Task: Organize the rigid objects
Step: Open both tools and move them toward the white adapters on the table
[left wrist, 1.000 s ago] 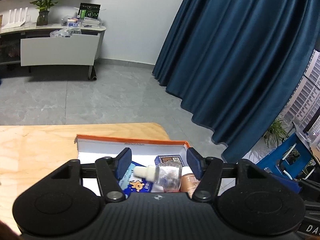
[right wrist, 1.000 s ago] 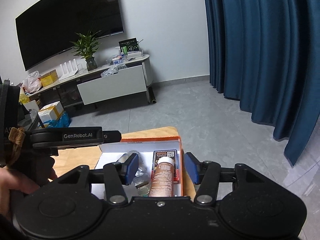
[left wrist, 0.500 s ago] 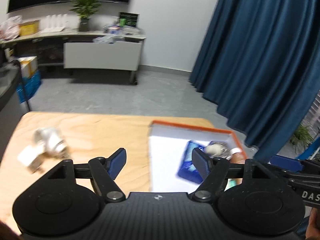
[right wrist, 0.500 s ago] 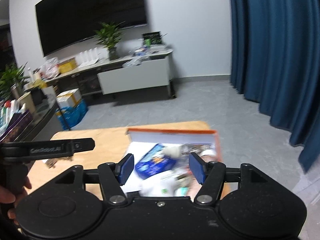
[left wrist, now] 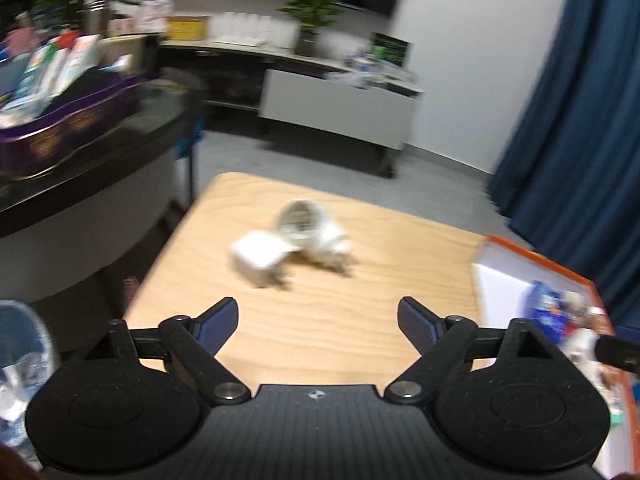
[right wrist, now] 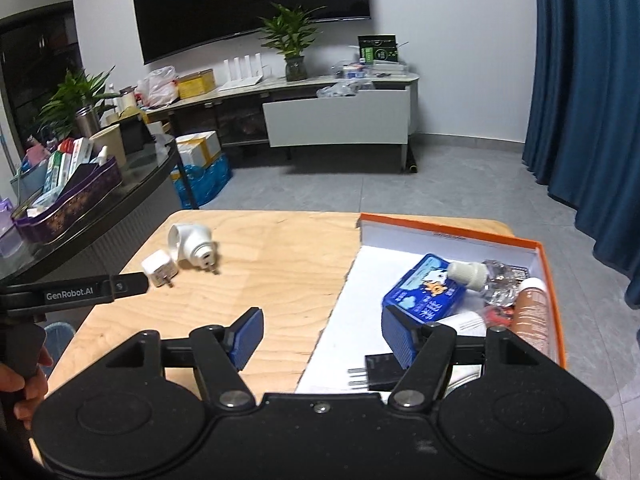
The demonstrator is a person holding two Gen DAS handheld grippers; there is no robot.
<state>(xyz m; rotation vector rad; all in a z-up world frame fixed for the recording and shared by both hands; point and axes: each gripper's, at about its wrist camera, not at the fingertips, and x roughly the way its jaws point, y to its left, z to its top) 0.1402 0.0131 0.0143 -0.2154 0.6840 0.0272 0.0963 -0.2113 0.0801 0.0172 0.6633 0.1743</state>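
Two white plugs are left out on the wooden table [right wrist: 276, 280]. In the right wrist view the small square charger [right wrist: 159, 268] sits at about ten o'clock from the right gripper [right wrist: 322, 338]. The round plug-in holder [right wrist: 192, 245] lies on its side, touching the charger or just beside it, a little farther away. In the left wrist view both lie straight ahead at twelve o'clock from the left gripper [left wrist: 318, 326], but they look blurry there.

Both plugs look like hard plastic. They should be light and stiff, and will not squash. The sides look smooth, so they might slip. The charger looks easiest to take by its two flat sides, away from the metal pins. The round one could roll, so hold its body across the middle.

The left gripper's jaws are opening wide with nothing between them. The right gripper's jaws are opening too, and they are empty.

A second ago both grippers were over the orange box [right wrist: 452, 236], with a little bottle between the left jaws and a brown tube in front of the right. Now the left gripper has swung over to the plugs. The clear bottle [right wrist: 480, 278] lies in the box by the blue tin [right wrist: 424, 292].
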